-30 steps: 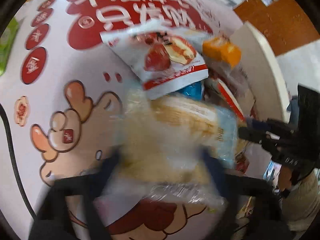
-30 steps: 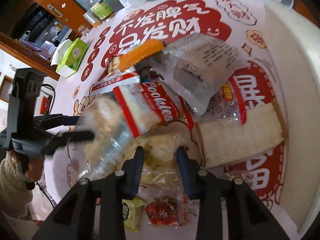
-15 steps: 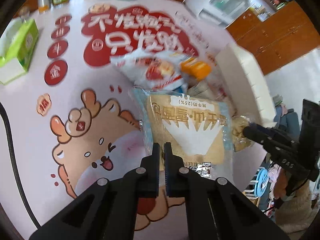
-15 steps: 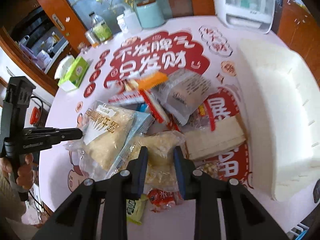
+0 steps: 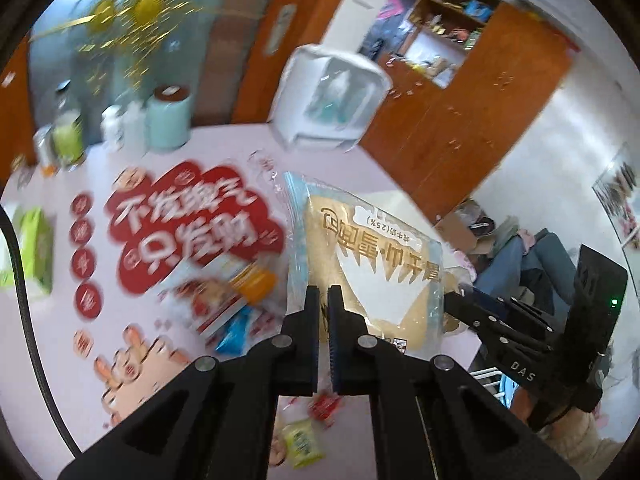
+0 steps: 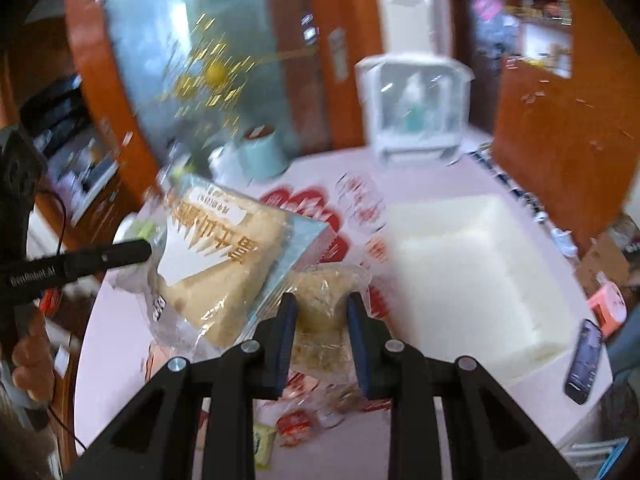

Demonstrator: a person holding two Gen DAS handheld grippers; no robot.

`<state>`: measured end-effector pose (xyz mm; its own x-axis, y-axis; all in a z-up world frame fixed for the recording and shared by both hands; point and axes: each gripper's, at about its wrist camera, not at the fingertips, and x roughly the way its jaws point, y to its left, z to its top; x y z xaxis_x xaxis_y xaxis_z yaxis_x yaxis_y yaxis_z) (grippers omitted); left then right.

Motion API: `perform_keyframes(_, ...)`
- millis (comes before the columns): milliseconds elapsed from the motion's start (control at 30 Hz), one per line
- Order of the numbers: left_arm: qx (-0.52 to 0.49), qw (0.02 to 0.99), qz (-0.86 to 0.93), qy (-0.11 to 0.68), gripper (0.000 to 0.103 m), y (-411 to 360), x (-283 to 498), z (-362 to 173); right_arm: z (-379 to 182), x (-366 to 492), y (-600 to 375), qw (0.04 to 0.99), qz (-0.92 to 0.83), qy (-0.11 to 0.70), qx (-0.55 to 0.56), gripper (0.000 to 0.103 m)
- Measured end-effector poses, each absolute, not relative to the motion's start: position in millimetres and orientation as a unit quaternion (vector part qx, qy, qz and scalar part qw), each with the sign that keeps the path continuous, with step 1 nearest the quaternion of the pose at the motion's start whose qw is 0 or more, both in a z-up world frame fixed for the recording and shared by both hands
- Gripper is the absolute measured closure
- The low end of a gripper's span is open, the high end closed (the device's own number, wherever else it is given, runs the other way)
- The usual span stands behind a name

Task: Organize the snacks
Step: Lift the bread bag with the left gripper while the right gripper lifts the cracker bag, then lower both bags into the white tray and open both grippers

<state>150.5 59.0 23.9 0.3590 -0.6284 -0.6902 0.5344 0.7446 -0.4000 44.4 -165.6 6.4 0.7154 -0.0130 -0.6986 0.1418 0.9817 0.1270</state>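
Observation:
My left gripper point(image 5: 323, 300) is shut on the edge of a large clear bag of tan bread slices point(image 5: 372, 256) with gold lettering, held up above the table; the bag also shows in the right wrist view point(image 6: 224, 264). My right gripper point(image 6: 321, 300) is shut on a clear bag of pale crumbly snack point(image 6: 324, 300), lifted beside the bread bag. The right gripper appears in the left wrist view point(image 5: 504, 320). A pile of snack packets point(image 5: 232, 300) lies on the table below.
A white foam bin point(image 6: 468, 264) stands on the table at the right. A white appliance point(image 5: 332, 100), a mint canister point(image 5: 166, 116), bottles and a green tissue box point(image 5: 32, 252) stand at the back and left. A phone point(image 6: 584, 360) lies by the bin.
Both grippers have risen well above the table, each carrying its bag. The views have tilted up from the tabletop to the room, and the snack pile has dropped away below.

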Motion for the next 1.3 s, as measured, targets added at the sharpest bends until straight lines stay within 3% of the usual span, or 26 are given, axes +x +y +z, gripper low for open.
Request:
perform_keyframes(333, -0.022, 0.833, -0.375, 0.407, 0.102, -96, 147, 44, 34, 28, -291, 0.932, -0.154, 0.303, 0.124, 0.077)
perform_keyframes(600, -0.003, 0.846, -0.323, 0.423, 0.101, -215, 164, 17, 4, 55, -387, 0.920, -0.171, 0.345, 0.077, 0.077)
perform_keyframes(867, 0.034, 0.857, -0.256, 0.446, 0.097, -272, 176, -25, -35, 77, -419, 0.903, -0.170, 0.394, 0.037, 0.076)
perform_keyframes(933, 0.046, 0.862, -0.241, 0.443, 0.095, -275, 177, -28, -41, 81, -419, 0.902, -0.160, 0.400, 0.028, 0.069)
perform_keyframes(1000, 0.050, 0.863, -0.233, 0.445, 0.083, -276, 180, -30, -44, 83, -417, 0.903, -0.148, 0.403, 0.026, 0.063)
perform_keyframes(1067, 0.051, 0.870, -0.219, 0.439, 0.053, -273, 181, -29, -48, 86, -415, 0.904, -0.137, 0.405, 0.024, 0.058)
perform_keyframes(1133, 0.050, 0.878, -0.206, 0.429, 0.035, -269, 180, -27, -51, 90, -413, 0.904, -0.128, 0.408, 0.020, 0.057)
perform_keyframes(1300, 0.048, 0.885, -0.189, 0.423, 0.025, -256, 176, -23, -60, 98, -406, 0.900, -0.106, 0.422, 0.022, 0.057)
